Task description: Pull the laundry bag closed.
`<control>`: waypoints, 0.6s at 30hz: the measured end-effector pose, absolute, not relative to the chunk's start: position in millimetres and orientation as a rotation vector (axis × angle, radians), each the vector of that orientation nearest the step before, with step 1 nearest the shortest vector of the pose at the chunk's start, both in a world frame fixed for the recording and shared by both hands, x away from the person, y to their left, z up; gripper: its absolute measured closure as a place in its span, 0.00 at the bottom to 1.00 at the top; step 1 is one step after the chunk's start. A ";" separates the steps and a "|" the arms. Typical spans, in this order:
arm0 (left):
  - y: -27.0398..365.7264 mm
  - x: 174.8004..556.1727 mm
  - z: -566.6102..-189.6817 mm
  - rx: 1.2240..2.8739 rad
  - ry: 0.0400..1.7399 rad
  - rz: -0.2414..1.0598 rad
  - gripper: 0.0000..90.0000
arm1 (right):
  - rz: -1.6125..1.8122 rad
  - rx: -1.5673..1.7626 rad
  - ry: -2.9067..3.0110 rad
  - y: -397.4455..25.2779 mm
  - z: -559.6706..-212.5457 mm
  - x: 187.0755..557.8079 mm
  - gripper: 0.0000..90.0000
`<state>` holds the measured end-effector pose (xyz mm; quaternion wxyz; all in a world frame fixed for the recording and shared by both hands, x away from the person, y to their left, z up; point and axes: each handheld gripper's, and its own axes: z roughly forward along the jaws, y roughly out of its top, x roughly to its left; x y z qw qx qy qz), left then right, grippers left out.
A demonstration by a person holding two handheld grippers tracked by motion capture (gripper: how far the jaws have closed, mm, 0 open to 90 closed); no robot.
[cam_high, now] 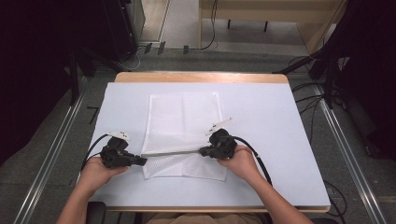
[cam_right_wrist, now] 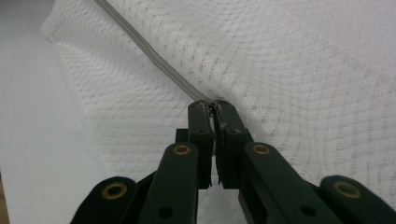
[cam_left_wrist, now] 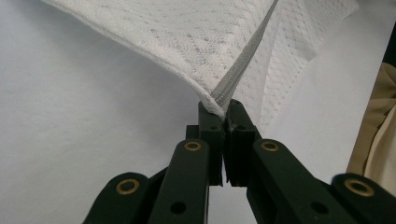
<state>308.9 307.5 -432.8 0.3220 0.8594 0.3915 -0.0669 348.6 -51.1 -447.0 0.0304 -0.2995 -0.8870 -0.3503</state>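
left tongs (cam_left_wrist: 223,112) clamped on zipper (cam_high: 170,152) end of mesh bag (cam_high: 184,119), right tongs (cam_right_wrist: 211,108) clamped on slider. risk: hard pull slips grip, mesh snags teeth.

We see a white mesh bag (cam_high: 184,133) lying flat on the pale surface (cam_high: 261,121), roughly at its middle. A grey zipper (cam_high: 173,152) runs across the bag's near part, pulled straight between our two tools. Our left tool (cam_high: 140,160) meets the zipper's left end at the bag's left edge; our right tool (cam_high: 202,151) meets it farther right, over the mesh. Our hands hold both tools near the surface's near edge. Black cables trail from each. Beyond the far edge lies grey floor (cam_high: 187,60).
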 end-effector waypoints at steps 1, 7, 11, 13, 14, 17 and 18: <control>307.5 308.9 -432.8 2.257 1.026 -0.179 0.98 | -1.086 -0.922 -2.734 -51.6 -446.8 348.6 0.98; 307.9 308.8 -432.5 2.253 1.026 -0.183 0.98 | -1.073 -0.931 -2.740 -54.7 -447.2 348.3 0.98; 308.4 309.0 -433.4 2.259 1.027 -0.186 0.98 | -1.073 -0.939 -2.737 -58.2 -446.8 348.7 0.98; 308.3 308.9 -433.1 2.258 1.026 -0.186 0.98 | -1.080 -0.941 -2.734 -59.6 -447.1 348.8 0.98; 308.4 308.9 -433.3 2.259 1.023 -0.187 0.98 | -1.076 -0.940 -2.737 -60.1 -447.0 348.6 0.98; 309.3 308.7 -433.1 2.256 1.029 -0.183 0.98 | -1.062 -0.942 -2.748 -61.8 -447.2 348.3 0.98; 309.3 308.4 -432.9 2.254 1.028 -0.178 0.98 | -1.072 -0.942 -2.738 -62.8 -447.7 348.2 0.98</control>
